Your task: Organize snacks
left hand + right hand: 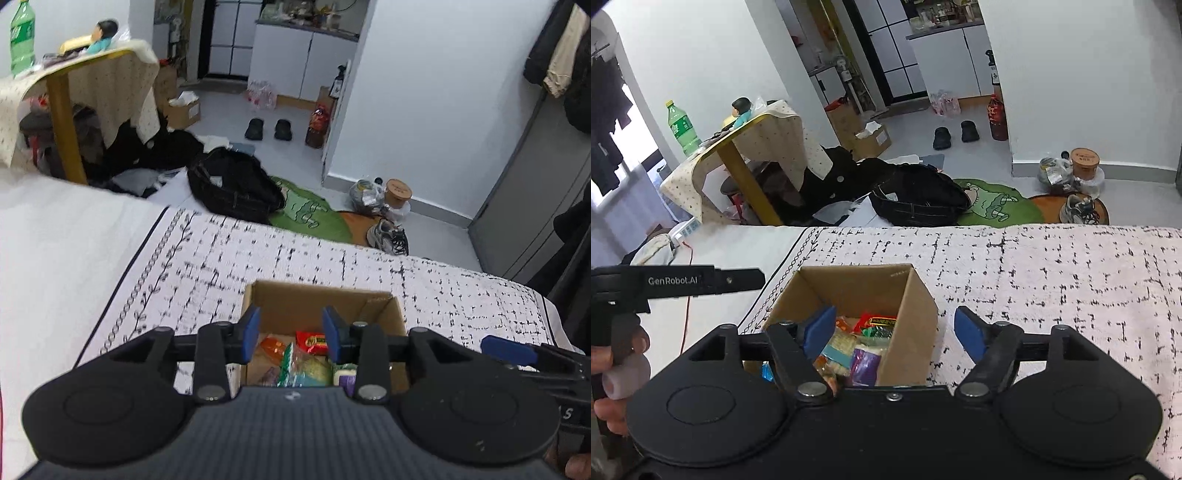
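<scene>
An open cardboard box sits on the patterned bedspread and holds several snack packets. Among them are a red packet, an orange one and a green-and-yellow one. My left gripper hangs open just above the box's near side, nothing between its blue pads. In the right wrist view my right gripper is open too. Its left pad is over the snacks, its right pad outside the box's right wall, and it grips nothing. A purple packet lies nearest.
The bedspread's far edge drops to a floor cluttered with a black bag, a green rug and a sneaker. A small draped table carries a green bottle. A person's hand holds the left gripper's handle.
</scene>
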The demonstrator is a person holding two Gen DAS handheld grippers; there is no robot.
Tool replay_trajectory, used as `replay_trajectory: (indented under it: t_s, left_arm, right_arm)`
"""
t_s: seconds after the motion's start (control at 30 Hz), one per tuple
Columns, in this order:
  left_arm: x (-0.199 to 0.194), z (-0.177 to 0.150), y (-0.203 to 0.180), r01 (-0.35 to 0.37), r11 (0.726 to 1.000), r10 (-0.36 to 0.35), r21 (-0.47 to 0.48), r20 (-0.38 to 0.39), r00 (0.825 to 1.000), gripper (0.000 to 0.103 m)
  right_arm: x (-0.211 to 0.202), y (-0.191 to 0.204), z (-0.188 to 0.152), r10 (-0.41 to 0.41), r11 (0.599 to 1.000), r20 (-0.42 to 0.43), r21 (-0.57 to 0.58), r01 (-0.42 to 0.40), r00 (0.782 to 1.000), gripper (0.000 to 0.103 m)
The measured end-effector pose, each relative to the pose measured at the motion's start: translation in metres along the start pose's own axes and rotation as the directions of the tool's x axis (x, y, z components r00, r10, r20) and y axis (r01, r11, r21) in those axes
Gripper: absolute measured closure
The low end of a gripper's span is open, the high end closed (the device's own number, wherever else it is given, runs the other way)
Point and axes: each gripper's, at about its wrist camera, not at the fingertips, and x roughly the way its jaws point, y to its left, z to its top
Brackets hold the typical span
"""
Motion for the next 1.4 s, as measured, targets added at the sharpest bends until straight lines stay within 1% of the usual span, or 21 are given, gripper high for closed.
replay_trajectory:
  t_s: [0.1,0.17,0.23,0.37,0.43,0.5,0.57,0.7,0.8,0.87,0.93,1.0,1.07,1.2,1.27,1.4]
  left_arm:
    - [0.000,-0.006,0.003,-0.009,1.000,0.009,-0.006,-0.020,1.000,0.060]
    - [-0.002,-0.011,0.005,-0.013,1.000,0.013,-0.006,-0.026,1.000,0.055]
    - [-0.005,-0.015,0.006,-0.027,1.000,0.027,-0.007,-0.031,0.999,0.053]
    - [-0.011,-0.023,0.007,-0.042,0.999,0.041,-0.020,-0.044,0.998,0.043]
    - [-0.013,-0.026,0.005,-0.043,0.999,0.042,-0.020,-0.051,0.998,0.041]
    - [-0.017,-0.028,0.003,-0.046,0.999,0.045,-0.021,-0.059,0.997,0.038]
    - [-0.022,-0.033,0.001,-0.053,0.998,0.050,-0.038,-0.060,0.997,0.033]
    - [-0.032,-0.042,-0.006,-0.050,0.997,0.047,-0.058,-0.055,0.997,0.028]
    - [-0.037,-0.047,-0.012,-0.054,0.997,0.051,-0.052,-0.055,0.997,0.026]
    - [-0.042,-0.048,-0.015,-0.055,0.997,0.053,-0.048,-0.048,0.997,0.022]
    - [-0.047,-0.050,-0.019,-0.064,0.997,0.062,-0.039,-0.043,0.997,0.019]
    - [-0.054,-0.050,-0.022,-0.055,0.998,0.054,-0.028,-0.035,0.998,0.017]
    - [-0.062,-0.052,-0.027,-0.047,0.999,0.047,-0.016,-0.025,0.999,0.010]
    - [-0.081,-0.057,-0.037,-0.017,1.000,0.017,0.011,-0.004,1.000,0.006]
    - [-0.091,-0.060,-0.041,0.004,1.000,-0.004,0.020,0.003,1.000,0.001]
    - [-0.108,-0.066,-0.046,0.027,0.999,-0.028,0.034,0.017,0.999,0.000]
  right_arm:
    - [-0.003,-0.005,-0.002,0.002,1.000,0.000,0.017,-0.002,1.000,0.028]
    - [-0.006,-0.007,-0.004,0.004,1.000,-0.002,0.019,-0.004,1.000,0.028]
    - [-0.010,-0.009,-0.004,0.009,1.000,-0.004,0.025,-0.009,1.000,0.027]
    - [-0.019,-0.011,-0.008,0.019,1.000,-0.006,0.024,-0.019,1.000,0.023]
    - [-0.026,-0.014,-0.010,0.027,0.999,-0.003,0.028,-0.027,1.000,0.021]
    - [-0.031,-0.015,-0.010,0.030,0.999,0.000,0.032,-0.030,1.000,0.018]
    - [-0.038,-0.017,-0.011,0.031,0.999,0.005,0.028,-0.031,0.999,0.015]
    - [-0.055,-0.018,-0.013,0.032,0.999,0.022,0.010,-0.033,0.999,0.006]
    - [-0.068,-0.020,-0.015,0.032,0.999,0.038,0.002,-0.032,0.999,0.003]
    - [-0.078,-0.021,-0.017,0.026,1.000,0.056,0.001,-0.026,0.998,0.000]
    - [-0.087,-0.023,-0.019,0.027,1.000,0.070,0.004,-0.028,0.997,0.000]
    - [-0.097,-0.025,-0.021,0.023,1.000,0.076,0.005,-0.023,0.997,0.000]
    - [-0.107,-0.026,-0.023,0.009,1.000,0.083,-0.005,-0.009,0.997,0.000]
    - [-0.131,-0.028,-0.028,-0.013,1.000,0.100,-0.004,0.014,0.995,0.000]
    - [-0.144,-0.028,-0.033,-0.023,1.000,0.103,-0.012,0.024,0.994,0.000]
    - [-0.170,-0.024,-0.039,-0.042,0.999,0.117,-0.018,0.044,0.992,0.000]
